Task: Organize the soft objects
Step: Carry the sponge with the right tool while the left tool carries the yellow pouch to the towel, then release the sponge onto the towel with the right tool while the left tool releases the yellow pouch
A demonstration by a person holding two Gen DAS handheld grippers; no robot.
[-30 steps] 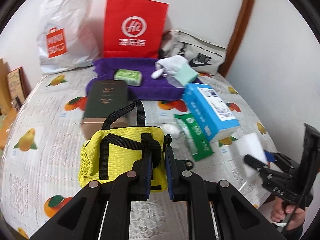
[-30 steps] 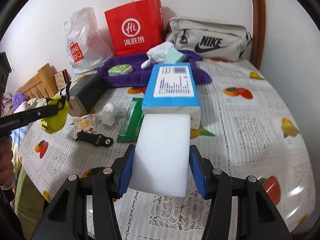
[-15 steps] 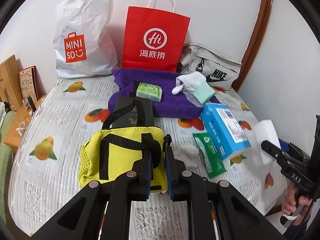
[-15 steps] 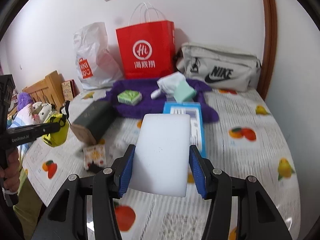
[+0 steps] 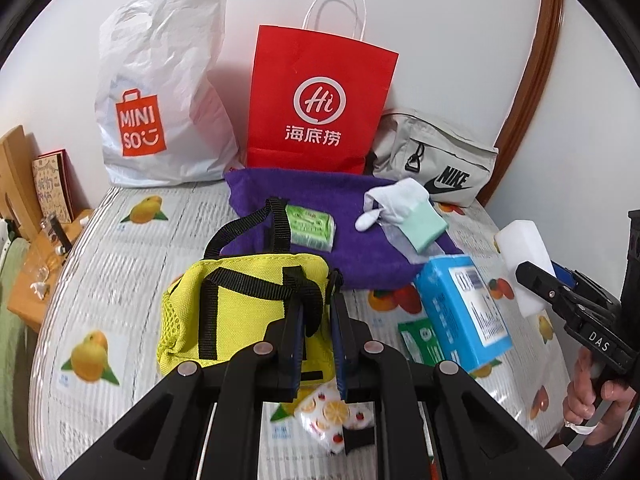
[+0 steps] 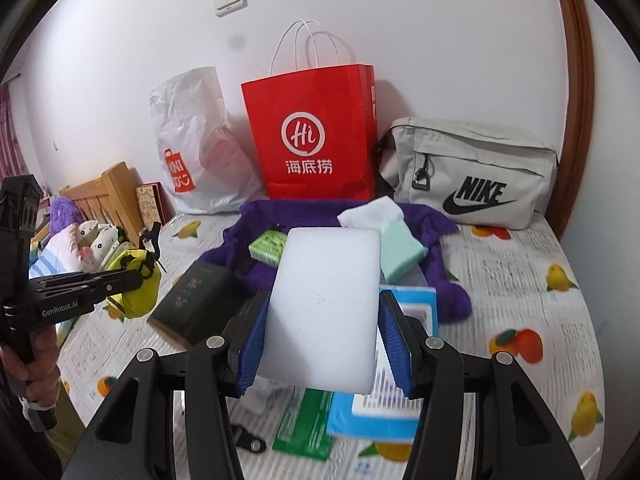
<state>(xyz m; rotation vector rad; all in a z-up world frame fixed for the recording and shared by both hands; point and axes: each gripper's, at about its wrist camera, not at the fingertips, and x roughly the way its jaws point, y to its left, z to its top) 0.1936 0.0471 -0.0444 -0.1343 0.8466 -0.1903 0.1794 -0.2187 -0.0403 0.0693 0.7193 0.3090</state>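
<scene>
Both your hands have lifted since the earlier frame, carrying their loads up off the counter. Your left gripper [image 5: 316, 316] has its jaws clenched on a black strap of the yellow bag [image 5: 240, 312]. Your right gripper [image 6: 322, 332] grips the white sponge [image 6: 324, 308] by its sides. Below lie a blue tissue box [image 5: 464, 312], a purple towel [image 5: 320, 196] bearing a green packet [image 5: 310, 230], and a red paper bag [image 5: 320, 104] against the wall.

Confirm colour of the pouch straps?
Black, on the yellow pouch pinched by the left gripper. Left wrist view shows it best.
</scene>
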